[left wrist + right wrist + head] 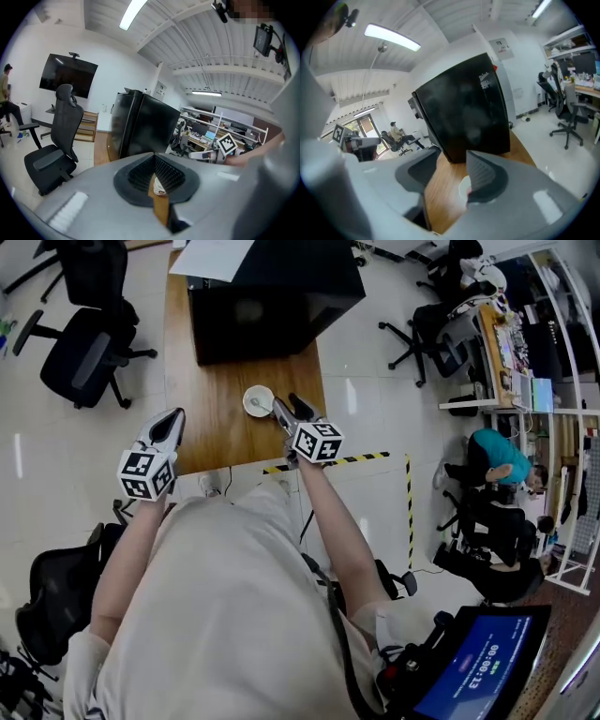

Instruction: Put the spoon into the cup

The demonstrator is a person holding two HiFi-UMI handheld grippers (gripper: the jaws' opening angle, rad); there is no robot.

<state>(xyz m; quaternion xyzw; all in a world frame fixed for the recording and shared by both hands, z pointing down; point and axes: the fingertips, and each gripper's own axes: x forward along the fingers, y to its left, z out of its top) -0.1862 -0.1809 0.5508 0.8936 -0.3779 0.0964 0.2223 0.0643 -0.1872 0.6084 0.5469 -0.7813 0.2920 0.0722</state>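
Upper centre, small white cup [258, 399] on wooden desk [202, 413]: light, tippy, I'd hold its rim. My right tongs [287, 405] released, empty; left tongs [174, 420] clenched.

The floor [337, 352] is glossy white tile, marked with a yellow-and-black tape line [361, 460]. A wooden table [202, 432] stands on it and carries a large black cabinet [272, 296] at its far end. Black office chairs [84, 357] stand left of the table. Cluttered desks [506, 343] and further chairs occupy the right side, where a person in a teal top [497, 454] sits. The walls are white. A dark screen [68, 75] is wall-mounted above a low wooden shelf [86, 127]. Strip lights [133, 13] run along the ribbed white ceiling.
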